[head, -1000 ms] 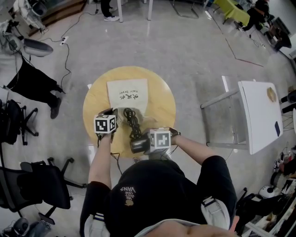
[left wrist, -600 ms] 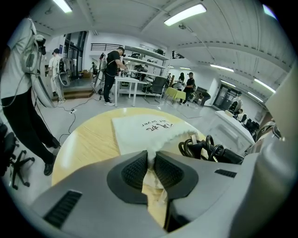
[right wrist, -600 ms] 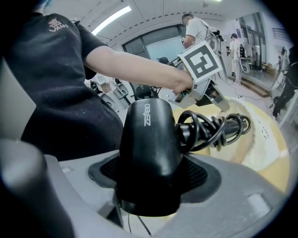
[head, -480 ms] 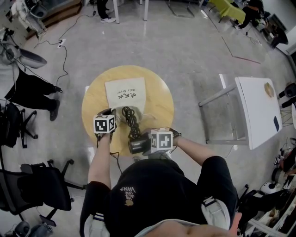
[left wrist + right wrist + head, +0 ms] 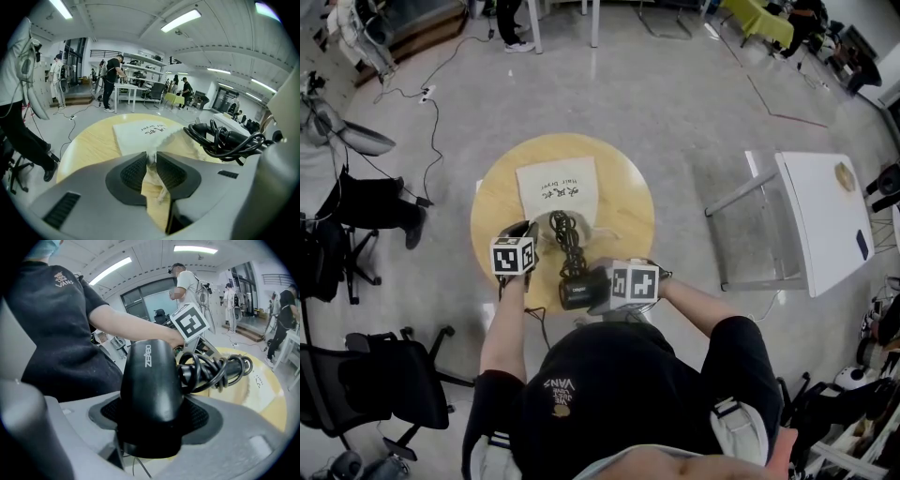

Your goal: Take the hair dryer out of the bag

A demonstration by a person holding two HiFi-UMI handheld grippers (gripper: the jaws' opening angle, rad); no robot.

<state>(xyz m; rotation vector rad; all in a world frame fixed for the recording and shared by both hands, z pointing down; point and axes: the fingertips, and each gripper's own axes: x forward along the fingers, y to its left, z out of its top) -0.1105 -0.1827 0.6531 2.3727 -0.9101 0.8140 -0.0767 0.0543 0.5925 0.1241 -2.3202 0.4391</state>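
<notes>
One round wooden table [image 5: 502, 202] carries the work. Items on it: one white drawstring bag [image 5: 558, 187] and one black hair dryer [image 5: 574, 292].

Two grippers in use, one per hand.

Right gripper [image 5: 152, 423]: jaws clamped on the dryer's barrel, one pad on each side. The barrel sits over the near edge of the table. The handle points away toward the bag, with one black cord [image 5: 567, 239] coiled in several loops around it.

Hair dryer: out of the bag. The handle end lies just beside the bag's ruffled mouth. Contact there cannot be told.

Left gripper [image 5: 152, 161]: jaws stand slightly apart and have just been opening. A gathered strip of the bag's white fabric runs up between the pads at the mouth's near corner.

Bag: lies flat on the far half of the table, printed face up, mouth toward the person.

One white rectangular table [image 5: 825, 225] stands well apart on the right.
</notes>
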